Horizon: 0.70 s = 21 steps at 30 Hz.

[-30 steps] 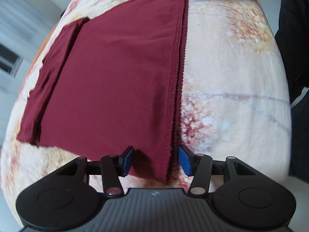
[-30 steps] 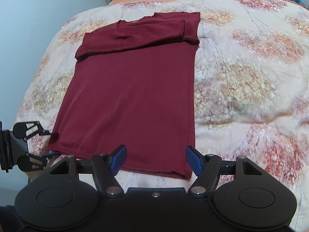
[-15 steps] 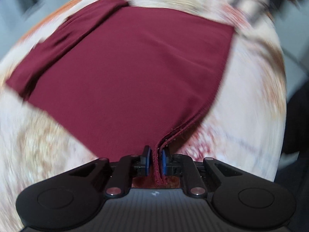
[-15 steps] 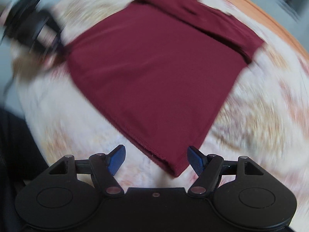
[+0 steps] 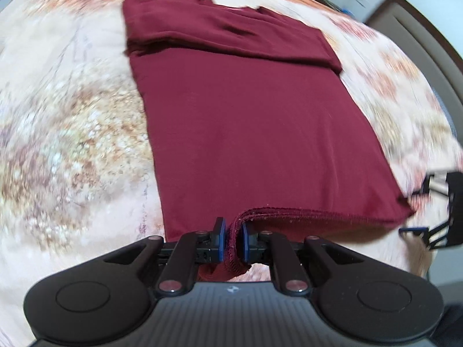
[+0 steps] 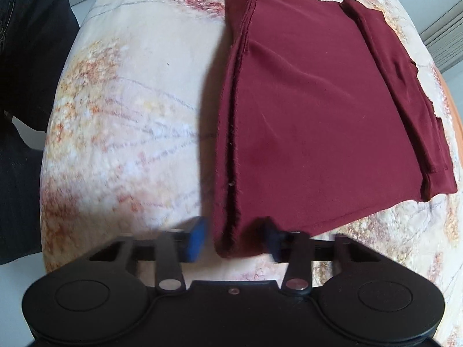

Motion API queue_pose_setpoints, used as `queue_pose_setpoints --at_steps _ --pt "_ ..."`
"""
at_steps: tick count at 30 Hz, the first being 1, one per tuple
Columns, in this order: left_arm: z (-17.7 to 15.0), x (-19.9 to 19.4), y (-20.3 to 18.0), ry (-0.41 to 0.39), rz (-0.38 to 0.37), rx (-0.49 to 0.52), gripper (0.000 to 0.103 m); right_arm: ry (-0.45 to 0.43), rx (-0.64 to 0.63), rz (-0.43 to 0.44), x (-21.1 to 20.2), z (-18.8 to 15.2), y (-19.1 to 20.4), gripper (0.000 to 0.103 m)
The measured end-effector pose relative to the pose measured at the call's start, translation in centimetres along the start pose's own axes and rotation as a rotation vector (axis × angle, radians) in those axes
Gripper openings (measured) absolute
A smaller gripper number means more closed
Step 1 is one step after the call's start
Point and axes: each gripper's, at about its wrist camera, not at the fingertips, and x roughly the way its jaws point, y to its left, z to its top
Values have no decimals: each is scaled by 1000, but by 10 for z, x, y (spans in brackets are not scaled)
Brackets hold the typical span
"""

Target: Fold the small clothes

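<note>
Maroon garment (image 5: 254, 121): one item, dark red knit, lying flat on a bed (image 5: 72, 133) covered with a cream floral quilt. Sleeve portion folded across the far end, forming a thicker band. Stitched hem runs along the near edge.

Left wrist view, left to right: quilt bare beside the garment's left side; left hand-held gripper (image 5: 231, 241) at bottom centre, its blue pads (image 5: 221, 240) pressed together on the near left hem corner, which is bunched between them and raised off the quilt; hem continues rightward to the far corner; right hand-held gripper (image 5: 434, 205) visible at the frame's right edge, just beside that corner, blurred.

Right wrist view, left to right: dark trousers (image 6: 26, 57) of a person at the left edge; bare quilt; layered hem of the maroon garment (image 6: 318, 115) running away from the camera; folded sleeve band at the right. Right hand-held gripper (image 6: 235, 243) at bottom: fingers spread, blue pad (image 6: 196, 241) left of the hem corner, other pad right of it, corner lying between them, not clamped. Pads motion-blurred.
</note>
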Motion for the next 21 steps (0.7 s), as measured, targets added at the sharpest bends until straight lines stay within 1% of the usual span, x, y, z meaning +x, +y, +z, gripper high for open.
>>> queue_pose_setpoints --at_steps 1,2,4,7,12,14,16,18,19,20,21 --pt "2 0 1 -1 2 -14 12 -13 25 24 -4 -2 -9 15" --pt "5 0 2 -2 4 -18 12 -31 68 52 -8 -4 -18 15" --pt "13 2 7 -7 13 -10 12 -80 234 128 -17 -9 -48 12" --pt "29 0 9 -26 11 -9 12 -150 439 183 -24 -13 -95 11" --pt "59 0 11 -60 17 -13 12 -269 765 201 -17 -24 -178 10" --pt "74 4 17 -85 17 -47 12 -298 857 179 -6 -26 -205 6" --pt "86 12 24 -100 18 -98 12 -320 954 184 8 -29 -224 6" --pt "95 24 32 -104 30 -140 12 -321 1022 188 22 -31 -236 6" --pt "98 29 35 -99 38 -153 12 -313 1047 188 27 -32 -240 8" --pt "99 35 37 -91 44 -160 12 -299 1066 166 30 -33 -242 17" --pt "101 39 38 -82 51 -162 12 -295 1093 149 31 -35 -243 19"
